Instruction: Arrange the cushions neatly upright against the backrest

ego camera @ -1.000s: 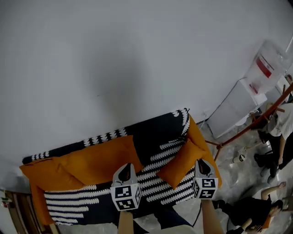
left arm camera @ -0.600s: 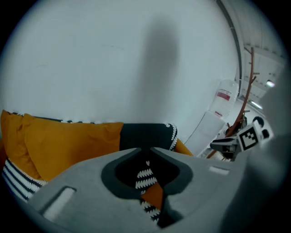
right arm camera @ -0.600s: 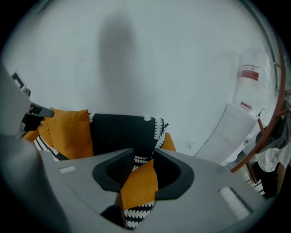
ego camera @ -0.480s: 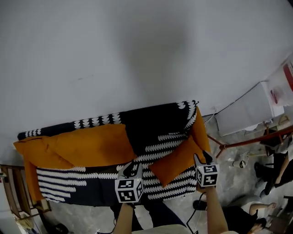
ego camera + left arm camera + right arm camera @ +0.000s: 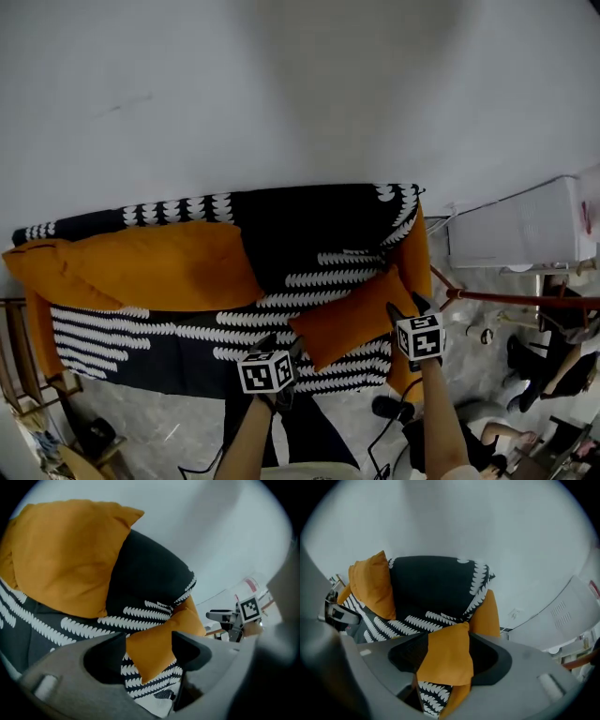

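Observation:
A small orange cushion [image 5: 349, 319] lies flat on the right of the sofa seat, on a black throw with white leaf print [image 5: 309, 239]. A large orange cushion [image 5: 159, 267] leans against the backrest at the left. My left gripper [image 5: 283, 349] is at the small cushion's near-left corner with its jaws opening. That corner [image 5: 152, 651] shows just beyond the gap, not gripped. My right gripper [image 5: 404, 306] is at the cushion's right end, jaws also opening. The cushion's end [image 5: 445, 656] fills the space between them, and no squeeze shows.
The orange sofa arm [image 5: 412, 258] rises right of the small cushion. Beyond it stand a white cabinet [image 5: 525, 234] and a red-brown wooden rack [image 5: 525, 298]. People [image 5: 562, 356] are on the floor at the right. A wooden shelf [image 5: 28, 375] stands at the lower left.
Both grippers' jaws have spread from nearly closed to wide. The left gripper has shifted from beside the large cushion to the small cushion's near corner. The head view has swung, so the sofa looks more level.

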`<state>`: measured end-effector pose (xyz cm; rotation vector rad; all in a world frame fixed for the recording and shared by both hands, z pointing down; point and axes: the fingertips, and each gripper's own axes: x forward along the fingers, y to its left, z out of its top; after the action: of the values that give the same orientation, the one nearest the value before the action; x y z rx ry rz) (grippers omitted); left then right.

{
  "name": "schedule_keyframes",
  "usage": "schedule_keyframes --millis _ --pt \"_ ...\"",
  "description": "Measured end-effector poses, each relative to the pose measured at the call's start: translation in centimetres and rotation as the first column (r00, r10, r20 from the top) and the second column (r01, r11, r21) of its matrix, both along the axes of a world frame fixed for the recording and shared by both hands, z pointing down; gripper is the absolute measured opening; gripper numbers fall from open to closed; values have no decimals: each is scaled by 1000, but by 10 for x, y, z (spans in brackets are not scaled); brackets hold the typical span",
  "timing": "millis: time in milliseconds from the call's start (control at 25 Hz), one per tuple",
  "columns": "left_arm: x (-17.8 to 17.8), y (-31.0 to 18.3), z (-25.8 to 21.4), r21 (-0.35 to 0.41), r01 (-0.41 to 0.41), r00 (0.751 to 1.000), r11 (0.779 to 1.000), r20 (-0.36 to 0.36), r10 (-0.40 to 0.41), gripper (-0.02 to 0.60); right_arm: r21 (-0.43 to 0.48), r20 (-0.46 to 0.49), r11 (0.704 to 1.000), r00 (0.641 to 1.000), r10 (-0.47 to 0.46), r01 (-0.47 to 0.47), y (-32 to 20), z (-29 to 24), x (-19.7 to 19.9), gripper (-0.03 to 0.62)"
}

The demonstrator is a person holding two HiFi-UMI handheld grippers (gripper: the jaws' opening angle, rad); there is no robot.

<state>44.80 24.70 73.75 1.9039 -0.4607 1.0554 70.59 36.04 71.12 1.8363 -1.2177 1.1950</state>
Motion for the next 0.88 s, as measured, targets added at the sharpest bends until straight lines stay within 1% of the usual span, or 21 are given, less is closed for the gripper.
schedule_keyframes --millis 80,280,360,480,680,760,800,840,880 --pt "-3 11 20 -39 -4 1000 999 28 5 318 -27 17 999 1000 -21 21 -1 15 0 285" --pt "-6 41 69 -130 -48 993 990 102 62 343 -104 62 992 995 -72 78 0 45 1 302" --pt "-6 50 87 -172 -45 991 984 120 66 354 -141 78 985 993 -90 101 2 56 0 311" --pt "-7 61 111 -229 -12 989 973 142 45 365 -191 81 974 990 -112 126 8 69 -2 318" --pt "0 79 139 -324 68 991 943 133 -26 371 -179 100 975 989 -113 130 8 75 -3 301" --pt "4 83 145 -364 89 993 927 108 -53 364 -172 116 976 987 -113 132 9 77 -6 291" --pt "7 86 145 -384 94 994 918 89 -65 337 -171 121 976 986 -115 134 9 77 -7 282" --pt "9 89 145 -398 95 995 912 73 -71 291 -172 121 975 986 -118 138 11 77 -8 273" --pt "11 91 144 -403 90 996 911 62 -71 281 -176 119 974 985 -122 142 13 77 -9 260"
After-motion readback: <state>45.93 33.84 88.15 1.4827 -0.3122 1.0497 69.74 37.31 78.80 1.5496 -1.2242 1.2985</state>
